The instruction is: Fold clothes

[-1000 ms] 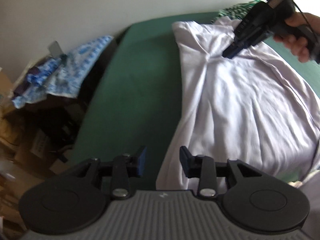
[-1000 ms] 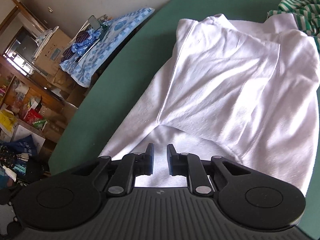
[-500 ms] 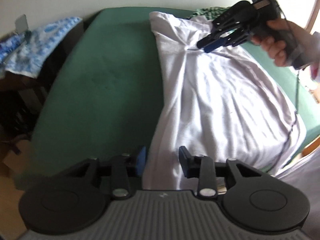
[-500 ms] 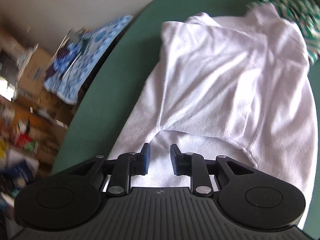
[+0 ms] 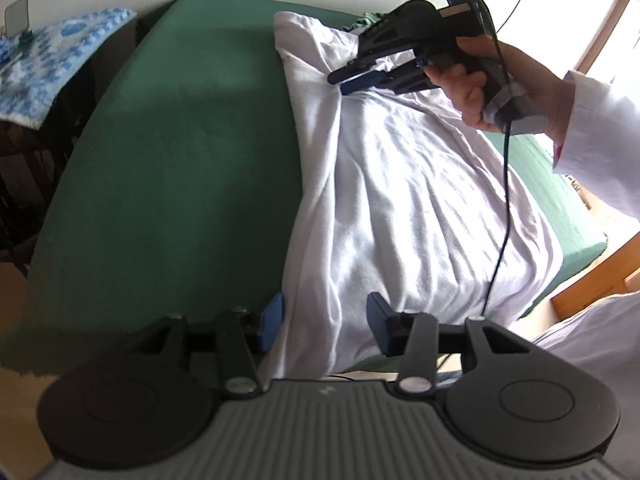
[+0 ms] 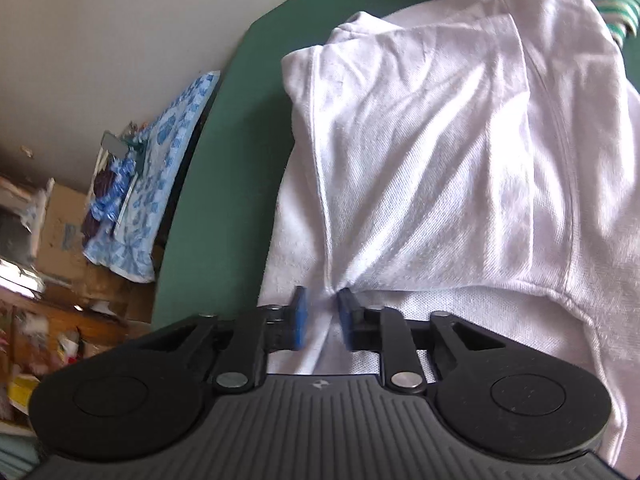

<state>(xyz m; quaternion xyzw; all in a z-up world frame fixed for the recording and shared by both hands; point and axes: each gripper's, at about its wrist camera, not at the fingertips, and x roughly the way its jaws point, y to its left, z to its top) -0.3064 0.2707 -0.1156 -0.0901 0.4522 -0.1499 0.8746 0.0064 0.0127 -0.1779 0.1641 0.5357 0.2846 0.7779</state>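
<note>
Two claws are at work on one white shirt (image 5: pixel 420 208). My right claw (image 6: pixel 323 320) has just been closing, and its blue pads (image 6: pixel 301 322) now pinch a bunched fold of the shirt where a seam gathers into a knot of creases. In the left wrist view my right hand (image 5: pixel 476 80) grips that tool above the far part of the shirt, a black cable (image 5: pixel 505 200) hanging from it across the cloth. My left claw (image 5: pixel 325 322) has just been opening and stands at a middling width over the shirt's near left edge; the cloth lies between the fingers, but the pads do not press it. The shirt lies spread and creased on the right half of the green bed (image 5: pixel 180 152), reaching from the far edge to the near one. A green-striped garment (image 6: pixel 608 4) lies at the far right corner, touching the shirt. Off the bed's left edge a blue patterned cloth (image 6: pixel 160 184) drapes over some furniture.
</note>
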